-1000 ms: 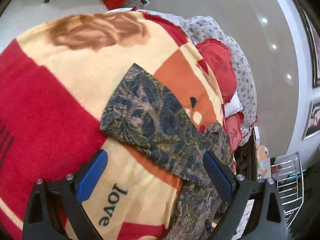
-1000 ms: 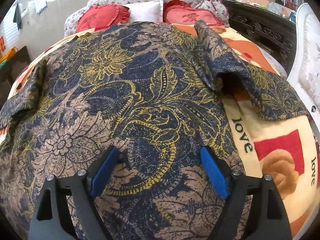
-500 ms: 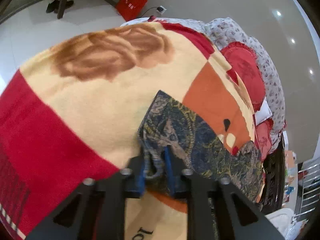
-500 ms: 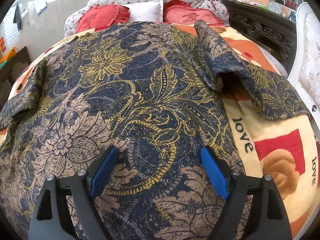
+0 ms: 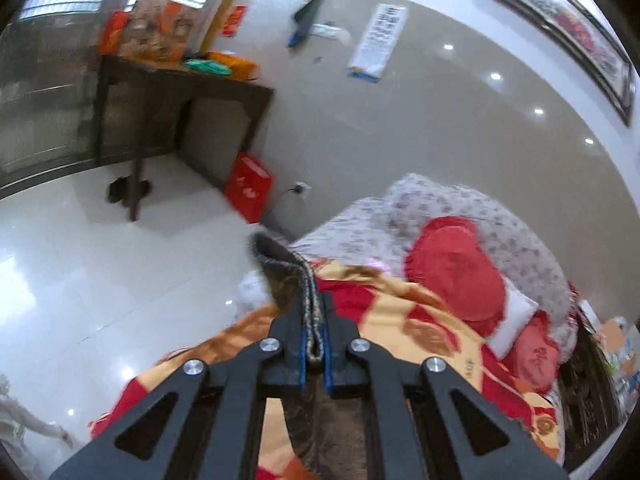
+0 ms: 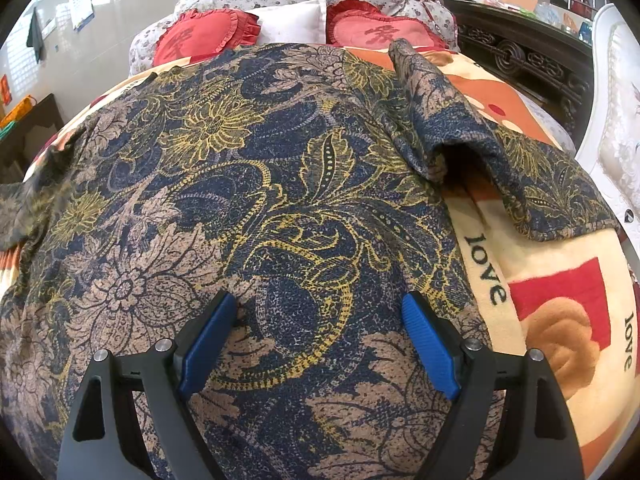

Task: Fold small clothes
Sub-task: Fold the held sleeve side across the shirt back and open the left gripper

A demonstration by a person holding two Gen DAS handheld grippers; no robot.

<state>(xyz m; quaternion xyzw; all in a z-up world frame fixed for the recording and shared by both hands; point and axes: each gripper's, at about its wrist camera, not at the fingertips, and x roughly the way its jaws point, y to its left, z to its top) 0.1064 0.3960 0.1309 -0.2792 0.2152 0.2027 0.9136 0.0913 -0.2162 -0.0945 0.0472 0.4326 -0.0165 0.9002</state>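
Observation:
A navy, tan and gold floral shirt (image 6: 256, 184) lies spread over a blanket on a bed. Its right sleeve (image 6: 532, 184) rests flat at the right, with a raised fold beside it. My right gripper (image 6: 320, 320) stands open, its blue pads resting on the shirt's lower part. In the left wrist view my left gripper (image 5: 314, 320) is shut on the hem of the left sleeve (image 5: 280, 268), held up above the blanket (image 5: 416, 320). That lifted sleeve (image 6: 28, 204) shows blurred at the left edge of the right wrist view.
Red heart cushions (image 6: 200, 36) and a white pillow (image 6: 294, 24) lie at the bed's head. A dark carved cabinet (image 6: 524, 56) and a white chair (image 6: 616, 128) stand to the right. A dark side table (image 5: 176, 92) and red box (image 5: 248, 184) stand on the tiled floor.
My left gripper closed on the left sleeve's edge and lifted it high off the blanket, tilting up toward the room. The right gripper stayed still.

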